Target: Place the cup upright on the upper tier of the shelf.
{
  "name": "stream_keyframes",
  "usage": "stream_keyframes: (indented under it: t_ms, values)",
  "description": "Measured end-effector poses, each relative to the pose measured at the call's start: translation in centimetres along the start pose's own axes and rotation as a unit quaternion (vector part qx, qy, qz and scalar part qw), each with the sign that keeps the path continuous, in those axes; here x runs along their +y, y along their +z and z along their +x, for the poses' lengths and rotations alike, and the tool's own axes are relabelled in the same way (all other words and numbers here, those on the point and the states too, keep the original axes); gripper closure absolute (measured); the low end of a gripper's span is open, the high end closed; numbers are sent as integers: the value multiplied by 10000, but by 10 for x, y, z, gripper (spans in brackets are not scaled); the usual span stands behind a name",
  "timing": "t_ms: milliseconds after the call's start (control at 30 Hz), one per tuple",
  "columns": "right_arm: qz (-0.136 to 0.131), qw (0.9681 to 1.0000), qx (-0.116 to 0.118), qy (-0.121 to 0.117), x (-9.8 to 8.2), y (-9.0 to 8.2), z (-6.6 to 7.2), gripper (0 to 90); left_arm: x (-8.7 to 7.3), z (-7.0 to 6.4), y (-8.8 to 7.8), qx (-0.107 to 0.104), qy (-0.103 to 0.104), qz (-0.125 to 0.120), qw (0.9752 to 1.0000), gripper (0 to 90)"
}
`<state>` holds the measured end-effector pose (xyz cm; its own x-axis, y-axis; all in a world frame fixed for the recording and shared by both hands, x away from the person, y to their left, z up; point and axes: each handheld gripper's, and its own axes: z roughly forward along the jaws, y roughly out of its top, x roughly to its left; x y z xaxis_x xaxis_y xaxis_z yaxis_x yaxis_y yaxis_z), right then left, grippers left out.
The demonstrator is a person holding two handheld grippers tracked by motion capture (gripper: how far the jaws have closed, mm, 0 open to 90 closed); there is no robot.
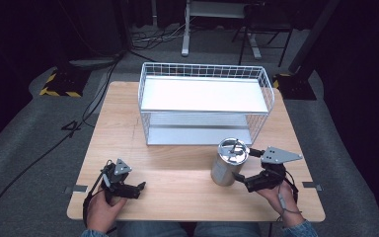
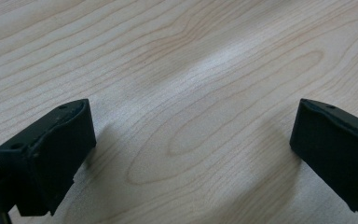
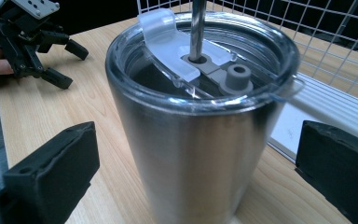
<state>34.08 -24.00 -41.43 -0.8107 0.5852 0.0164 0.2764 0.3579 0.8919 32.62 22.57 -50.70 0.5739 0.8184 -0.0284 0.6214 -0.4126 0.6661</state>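
the tumbler (image 1: 229, 162) stands upright on the table (image 1: 177, 173), just in front of the wire rack (image 1: 205, 101). the right gripper (image 1: 246, 168) is released, jaws either side of the tumbler, not touching. the left gripper (image 1: 137, 186) is released over bare wood, well left of the tumbler.

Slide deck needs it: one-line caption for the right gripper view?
Open right gripper straddling a steel tumbler with clear lid, wire rack behind.

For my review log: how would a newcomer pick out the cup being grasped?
Find the white wire rack on the wooden table. Just before its front right corner stands a steel tumbler, between the right gripper's open jaws. It alone is shiny metal, with a clear lid.
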Motion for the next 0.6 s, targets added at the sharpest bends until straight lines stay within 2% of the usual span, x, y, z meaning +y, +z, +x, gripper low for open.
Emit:
stream_keyframes:
  t_ms: [300, 600]
  values:
    - [-50, 9999, 86, 84, 4, 13, -1, 0, 0, 0, 0, 0, 0, -1, 10000, 5]
    - [-81, 9999, 28, 84, 9, 29, -2, 0, 0, 0, 0, 0, 0, 0, 10000, 5]
